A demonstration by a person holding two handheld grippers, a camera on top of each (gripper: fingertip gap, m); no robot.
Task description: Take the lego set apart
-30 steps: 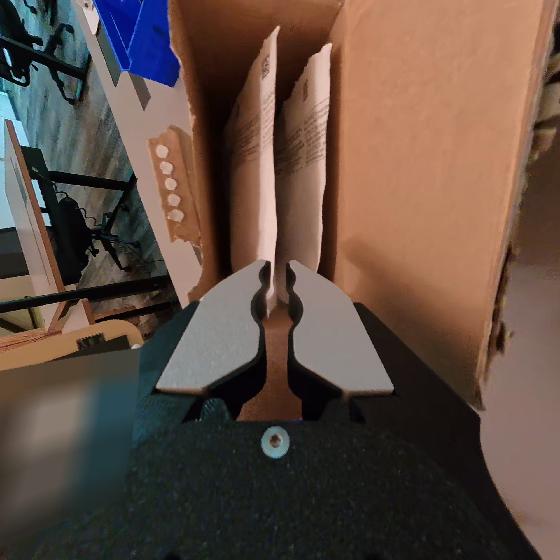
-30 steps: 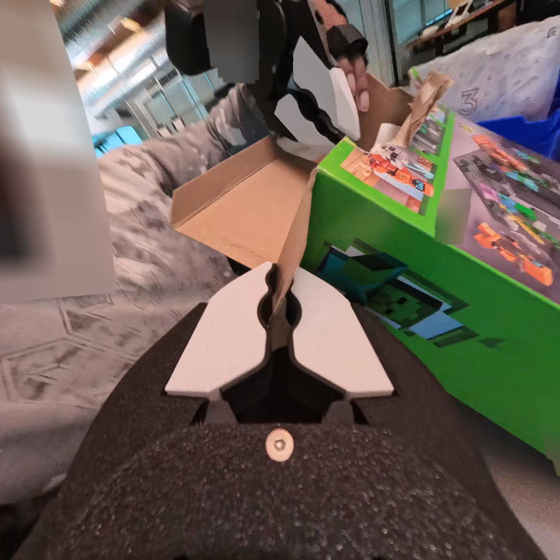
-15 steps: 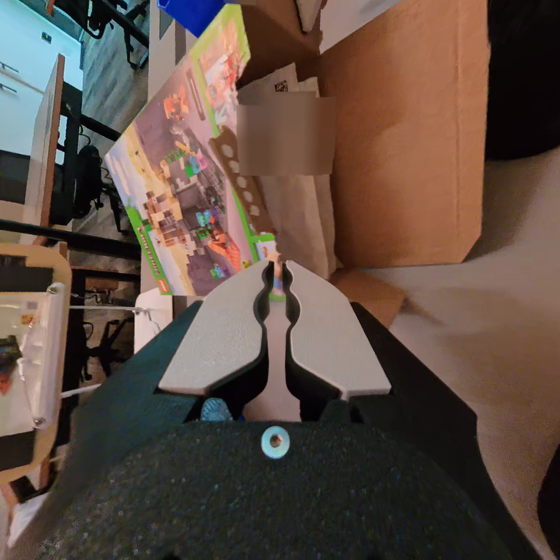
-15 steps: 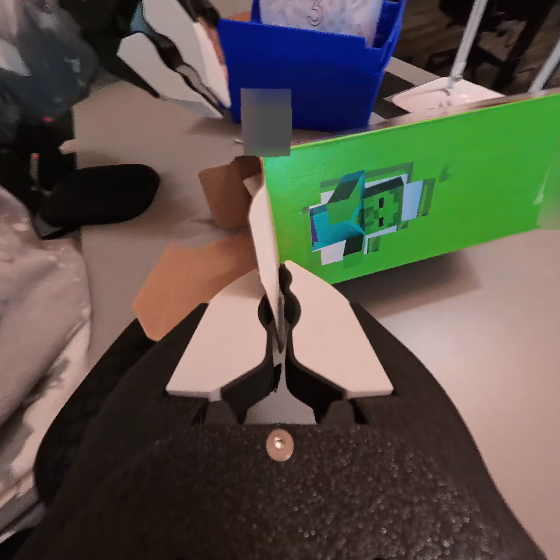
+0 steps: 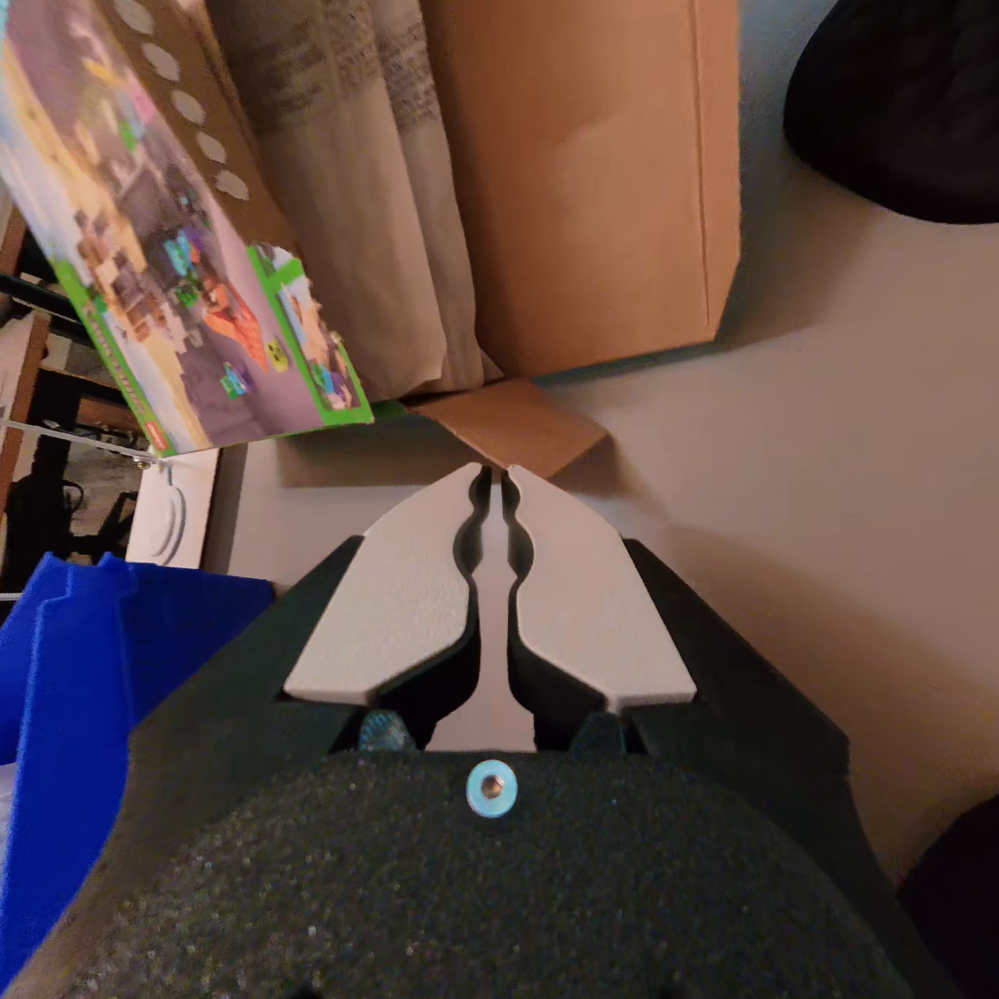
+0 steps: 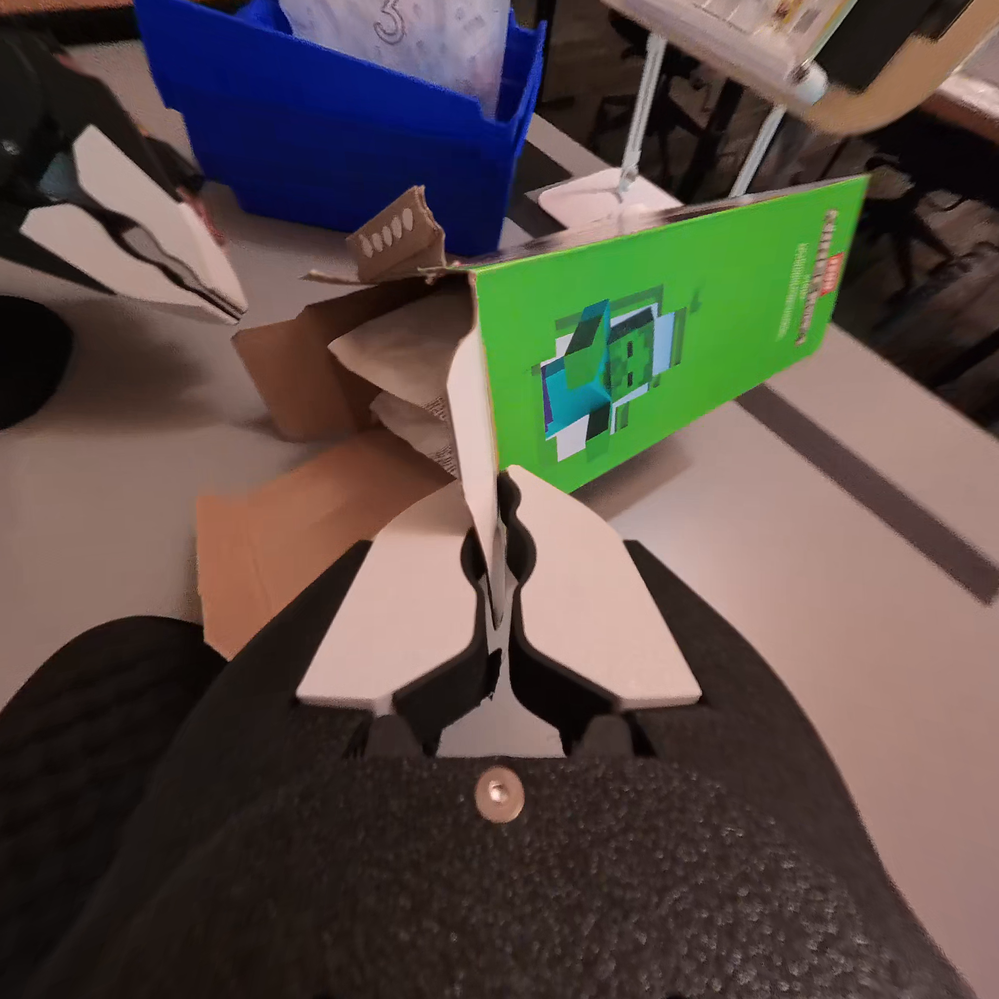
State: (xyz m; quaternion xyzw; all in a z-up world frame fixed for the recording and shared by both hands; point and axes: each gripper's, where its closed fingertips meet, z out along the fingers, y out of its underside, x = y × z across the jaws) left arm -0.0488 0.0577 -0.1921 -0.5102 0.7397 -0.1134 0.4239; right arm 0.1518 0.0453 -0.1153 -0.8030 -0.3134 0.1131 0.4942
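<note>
Left wrist view: the left hand-held gripper [image 5: 495, 473] has its jaws nearly pressed together with nothing between them, hanging over the counter [image 5: 811, 486] just short of one brown end flap [image 5: 508, 427] of the lego box [image 5: 178, 281]. The box lies open on its side; two pale paper bags [image 5: 378, 189] show inside. One blue bin [image 5: 81, 648] sits lower left.

Right wrist view: the right hand-held gripper [image 6: 500, 486] pinches one white-backed flap [image 6: 475, 432] at the green box's open end. Two paper bags poke out. One blue bin [image 6: 335, 130] stands behind, holding one bag [image 6: 411, 48].
</note>
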